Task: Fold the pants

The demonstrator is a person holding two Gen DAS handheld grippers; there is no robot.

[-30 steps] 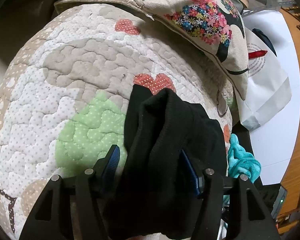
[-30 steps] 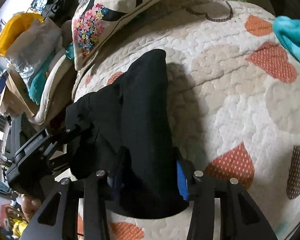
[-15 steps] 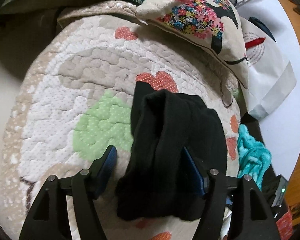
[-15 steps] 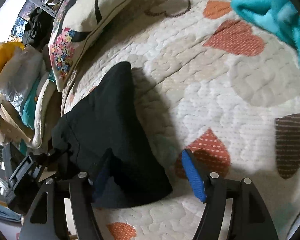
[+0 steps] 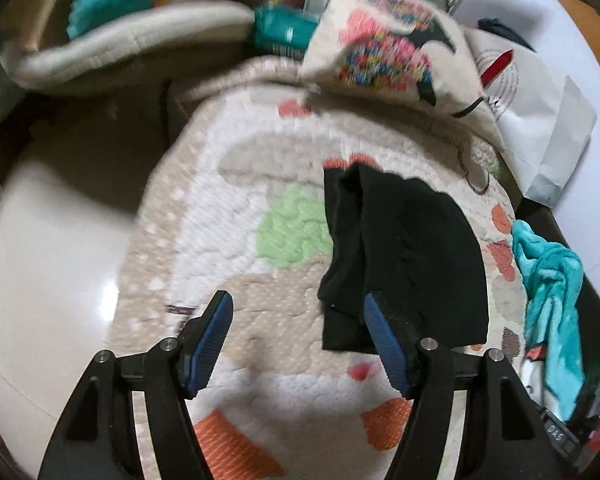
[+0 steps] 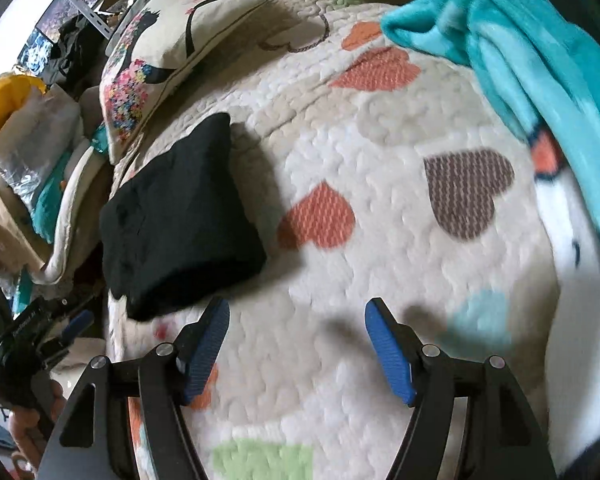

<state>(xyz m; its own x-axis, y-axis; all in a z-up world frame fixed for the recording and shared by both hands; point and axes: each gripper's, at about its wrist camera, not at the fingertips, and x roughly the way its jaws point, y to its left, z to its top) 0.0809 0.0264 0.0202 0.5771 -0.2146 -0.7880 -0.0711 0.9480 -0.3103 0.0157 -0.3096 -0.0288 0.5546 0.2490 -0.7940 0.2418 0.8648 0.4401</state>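
Note:
The black pants lie folded in a compact bundle on the quilted heart-pattern bedspread. They also show in the right wrist view at the left. My left gripper is open and empty, just short of the bundle's near edge, with its right finger in front of the cloth. My right gripper is open and empty, above the bedspread to the right of the bundle. The left gripper also shows in the right wrist view at the far left.
A floral cushion lies behind the pants. A teal fleece blanket lies at the bed's right side, seen too in the left view. A white paper bag and piled bedding stand beyond the bed.
Both grippers have let go of the pants, opened wide and pulled back. The folded bundle now rests by itself on the bedspread.

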